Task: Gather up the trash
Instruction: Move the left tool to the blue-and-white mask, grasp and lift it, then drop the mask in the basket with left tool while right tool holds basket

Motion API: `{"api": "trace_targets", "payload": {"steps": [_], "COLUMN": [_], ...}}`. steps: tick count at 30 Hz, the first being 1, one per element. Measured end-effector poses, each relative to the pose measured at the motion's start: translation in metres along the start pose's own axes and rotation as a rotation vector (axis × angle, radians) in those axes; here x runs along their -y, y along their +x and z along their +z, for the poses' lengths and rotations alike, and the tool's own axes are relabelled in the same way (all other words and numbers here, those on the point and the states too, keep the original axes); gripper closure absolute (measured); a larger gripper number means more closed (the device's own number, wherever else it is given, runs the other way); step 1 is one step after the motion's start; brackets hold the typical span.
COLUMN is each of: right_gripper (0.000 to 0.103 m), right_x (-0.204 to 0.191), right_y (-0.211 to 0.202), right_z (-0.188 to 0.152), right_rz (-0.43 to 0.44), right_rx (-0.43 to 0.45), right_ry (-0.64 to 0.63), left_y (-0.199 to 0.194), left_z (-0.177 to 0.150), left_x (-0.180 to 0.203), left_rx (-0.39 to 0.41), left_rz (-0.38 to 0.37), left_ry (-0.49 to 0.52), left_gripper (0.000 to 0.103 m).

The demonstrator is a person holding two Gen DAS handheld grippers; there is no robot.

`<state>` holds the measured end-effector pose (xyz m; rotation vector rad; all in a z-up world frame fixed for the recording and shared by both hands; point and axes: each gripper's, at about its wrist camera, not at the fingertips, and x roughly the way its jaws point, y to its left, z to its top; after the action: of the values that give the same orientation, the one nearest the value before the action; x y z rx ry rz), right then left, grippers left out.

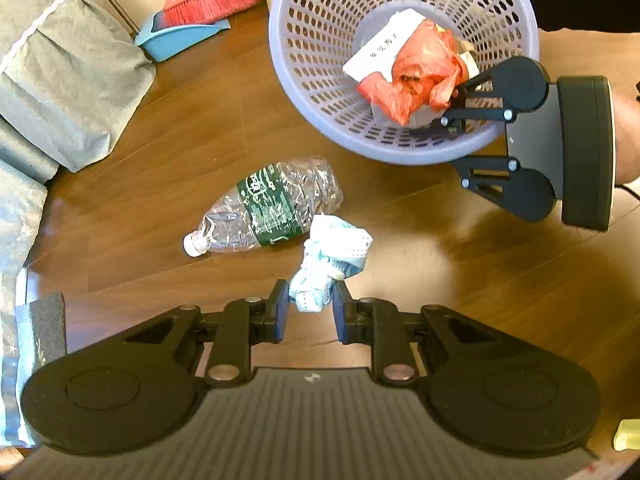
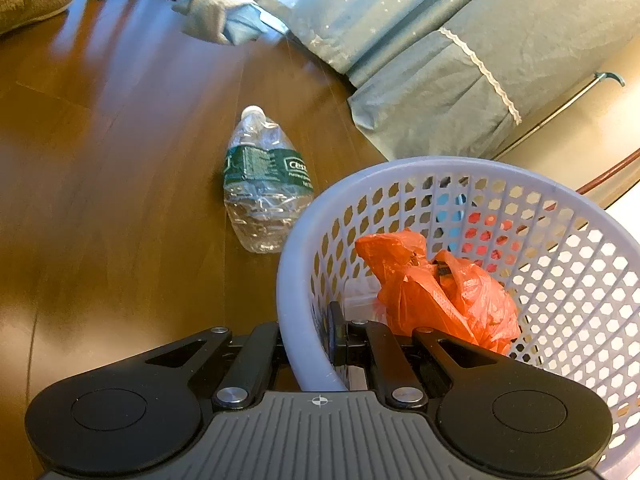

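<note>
— What have the left tongs (image 1: 310,306) got hold of?

— A crumpled blue face mask (image 1: 330,264). The two pads are closed in on its lower end, one on each side, and the rest of the mask bunches out beyond the tips. It hangs above the wooden floor (image 1: 160,160), clear of it as far as I can tell.

— And the other trash?

— A crushed clear plastic bottle (image 1: 266,208) with a green label lies on its side on the floor. From the left wrist it shows just beyond the mask, its white cap pointing away to the left. The tongs do not touch it.

— Where is the basket?

— The lilac plastic basket (image 1: 320,92) sits up and to the right of the left tongs, tilted so its mouth faces them. Inside are an orange plastic bag (image 1: 420,72) and a white slip of paper (image 1: 380,48).

— What is holding the basket?

— The right tongs (image 2: 316,344). They are shut on the basket's rim, one finger outside the wall and one inside, next to the orange bag. From the right wrist the bottle lies on the floor just past the rim, to the left.

— Anything else around?

— A grey-green bed cover (image 1: 68,92) along one side, and a red broom (image 1: 208,0) standing in a blue dustpan (image 1: 176,40) by the wall, well apart from both tongs.
</note>
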<state>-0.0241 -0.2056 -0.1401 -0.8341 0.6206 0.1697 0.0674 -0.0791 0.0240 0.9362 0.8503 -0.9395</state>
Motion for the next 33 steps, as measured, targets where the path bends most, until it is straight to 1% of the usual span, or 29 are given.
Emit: {"api": "trace_targets", "payload": {"steps": [5,19,33], "right_gripper": [0.101,0.101,0.101], "right_x": [-0.003,-0.003,0.002], "right_y": [-0.003,-0.005,-0.008], "right_z": [0.002,0.004,0.004], "right_rz": [0.008,0.012,0.017], "right_rx": [0.0,0.01,0.019], "right_ry": [-0.002,0.018,0.025], "left_y": [0.001,0.002,0.007], "left_z": [0.016,0.079,0.109], "left_x": [0.001,0.002,0.01], "left_rx": [0.016,0.099,0.139], "left_rz": [-0.008,-0.013,-0.026], "left_ry": [-0.003,-0.001,0.024], "left_gripper": [0.084,0.084,0.084]}}
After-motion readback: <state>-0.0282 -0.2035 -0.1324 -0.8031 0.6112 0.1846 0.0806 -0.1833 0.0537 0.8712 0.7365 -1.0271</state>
